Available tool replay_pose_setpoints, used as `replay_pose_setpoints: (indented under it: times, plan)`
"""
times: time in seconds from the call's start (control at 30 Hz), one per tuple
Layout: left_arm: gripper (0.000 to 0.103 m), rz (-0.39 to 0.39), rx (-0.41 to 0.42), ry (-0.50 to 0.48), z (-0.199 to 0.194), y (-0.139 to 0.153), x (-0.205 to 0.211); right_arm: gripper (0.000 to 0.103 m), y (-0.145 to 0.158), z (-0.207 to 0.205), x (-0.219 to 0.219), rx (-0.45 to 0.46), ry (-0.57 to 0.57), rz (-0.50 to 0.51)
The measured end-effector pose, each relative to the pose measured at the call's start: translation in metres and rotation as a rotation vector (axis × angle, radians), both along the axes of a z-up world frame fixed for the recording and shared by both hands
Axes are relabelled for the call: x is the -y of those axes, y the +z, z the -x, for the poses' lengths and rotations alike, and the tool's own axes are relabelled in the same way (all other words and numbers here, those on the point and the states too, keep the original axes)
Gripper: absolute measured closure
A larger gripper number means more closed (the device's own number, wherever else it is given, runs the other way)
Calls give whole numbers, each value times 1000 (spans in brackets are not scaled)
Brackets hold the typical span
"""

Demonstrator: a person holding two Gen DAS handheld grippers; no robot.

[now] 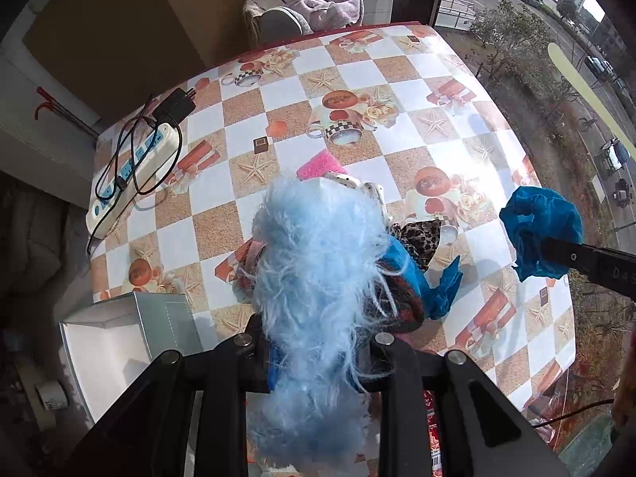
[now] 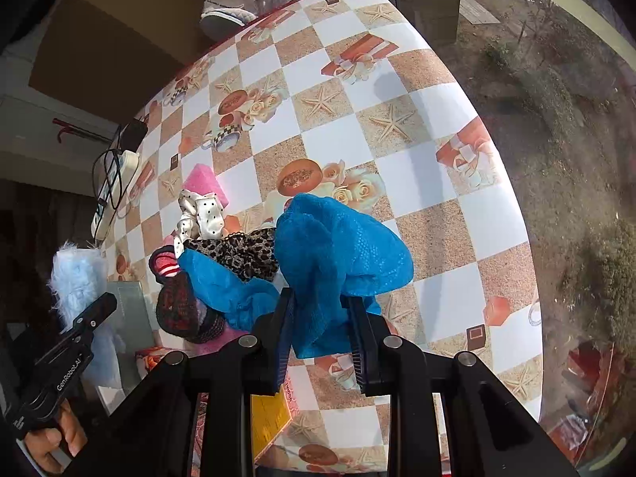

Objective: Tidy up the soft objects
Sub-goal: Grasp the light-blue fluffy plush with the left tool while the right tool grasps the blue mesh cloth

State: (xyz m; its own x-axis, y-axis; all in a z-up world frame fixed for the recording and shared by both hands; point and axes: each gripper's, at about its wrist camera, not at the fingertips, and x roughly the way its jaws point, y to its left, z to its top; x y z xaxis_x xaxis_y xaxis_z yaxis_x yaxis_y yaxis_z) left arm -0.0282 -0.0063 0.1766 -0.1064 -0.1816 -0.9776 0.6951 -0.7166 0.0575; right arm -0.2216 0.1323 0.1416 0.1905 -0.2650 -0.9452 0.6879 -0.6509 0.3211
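My left gripper is shut on a fluffy light-blue piece that hangs over its fingers and hides the fingertips; the same piece shows at the left of the right wrist view. My right gripper is shut on a bright blue mesh cloth, lifted above the table; it appears as a blue bundle at the right of the left wrist view. On the table lies a pile: a second blue cloth, a leopard-print piece, a white dotted piece, a pink sponge and a dark red netted piece.
A chequered tablecloth covers the table. A white power strip with black cables lies at the far left. An open white box stands at the near left edge. A window borders the right side. A yellow box sits near the front.
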Motion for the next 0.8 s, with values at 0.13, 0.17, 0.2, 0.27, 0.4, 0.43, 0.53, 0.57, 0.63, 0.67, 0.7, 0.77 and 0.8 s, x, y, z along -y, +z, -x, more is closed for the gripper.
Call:
replay_pose_setpoints:
  times: [0.13, 0.17, 0.2, 0.27, 0.4, 0.43, 0.53, 0.57, 0.63, 0.67, 0.7, 0.77, 0.8]
  plan:
    - [76, 26, -25, -75, 28, 7, -38, 75, 13, -2, -13, -38, 29, 15]
    - [76, 32, -27, -93, 35, 8, -47, 75, 16, -2, -16, -47, 34, 17]
    - [76, 32, -32, -113, 40, 9, -56, 75, 19, -2, -20, -53, 37, 18]
    - [76, 29, -40, -153, 49, 11, -72, 75, 22, -1, -28, -57, 39, 20]
    - [76, 17, -39, -198, 72, 11, -100, 75, 27, 3, -45, -63, 32, 20]
    - [76, 16, -38, -208, 75, 11, -105, 75, 27, 4, -50, -65, 28, 20]
    - [76, 8, -36, -236, 83, 10, -126, 75, 30, 9, -63, -74, 19, 20]
    - [76, 2, -35, -249, 86, 10, -132, 75, 31, 10, -66, -75, 18, 21]
    - [76, -2, -31, -278, 89, 10, -146, 75, 32, 13, -75, -75, 16, 23]
    - [76, -6, -25, -293, 90, 9, -151, 75, 31, 14, -78, -75, 17, 24]
    - [76, -6, -17, -297, 96, 8, -157, 75, 30, 15, -81, -71, 18, 22]
    - [76, -21, -13, -303, 96, 5, -165, 75, 27, 17, -88, -60, 20, 22]
    - [76, -27, -12, -303, 96, 4, -169, 75, 26, 17, -89, -57, 24, 22]
